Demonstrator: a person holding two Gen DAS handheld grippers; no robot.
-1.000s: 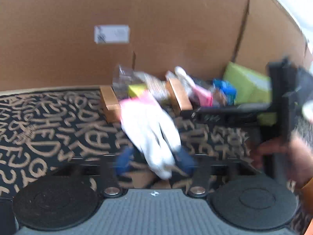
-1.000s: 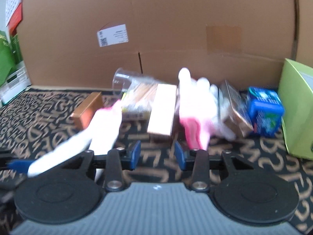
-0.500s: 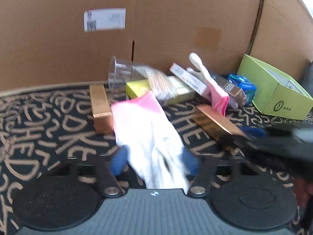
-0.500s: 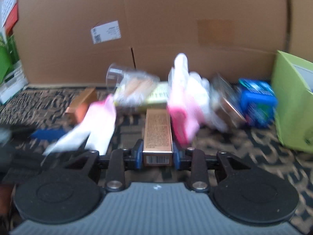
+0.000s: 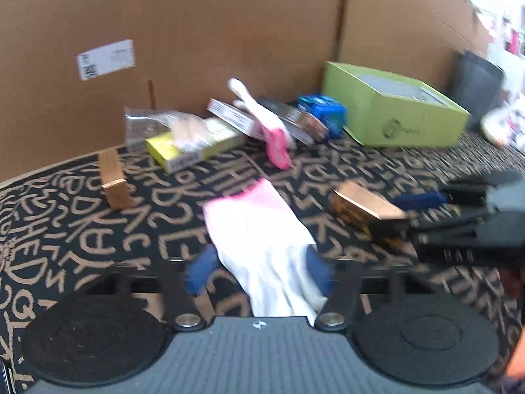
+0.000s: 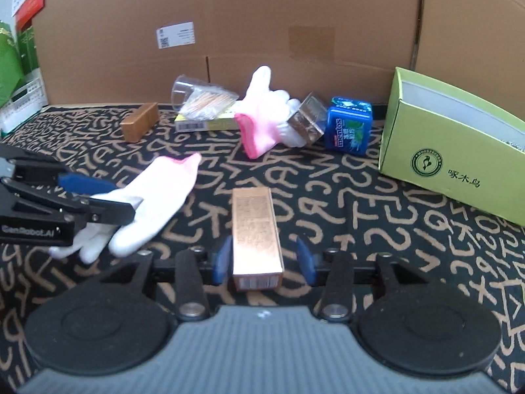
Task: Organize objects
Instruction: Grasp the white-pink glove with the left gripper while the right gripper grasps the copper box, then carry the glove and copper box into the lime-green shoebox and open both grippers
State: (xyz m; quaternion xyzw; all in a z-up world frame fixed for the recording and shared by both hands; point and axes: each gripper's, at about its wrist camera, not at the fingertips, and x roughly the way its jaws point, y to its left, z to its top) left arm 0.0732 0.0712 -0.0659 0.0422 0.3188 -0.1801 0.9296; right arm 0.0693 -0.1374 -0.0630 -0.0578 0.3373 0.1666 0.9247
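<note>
A white glove with a pink cuff (image 5: 262,239) lies between my left gripper's (image 5: 257,271) spread fingers; it also shows in the right wrist view (image 6: 154,203), where the left gripper (image 6: 108,197) reaches in from the left around it. A copper box (image 6: 256,229) lies on the table between my right gripper's (image 6: 264,261) open fingers, with a gap on its right side. In the left wrist view the copper box (image 5: 364,203) sits at the tip of the right gripper (image 5: 426,210). A second white and pink glove (image 6: 262,118) rests on the pile at the back.
A green open box (image 6: 452,161) stands at the right. At the back lie a blue mint tin (image 6: 349,124), a clear cup with sticks (image 6: 200,98), a yellow box (image 6: 210,123), a shiny packet (image 6: 306,121) and another copper box (image 6: 139,126). A cardboard wall (image 6: 262,32) closes the back.
My right gripper brought the copper box forward out of the pile, then opened around it on the table. My left gripper stays around the white glove, its view swung right.
</note>
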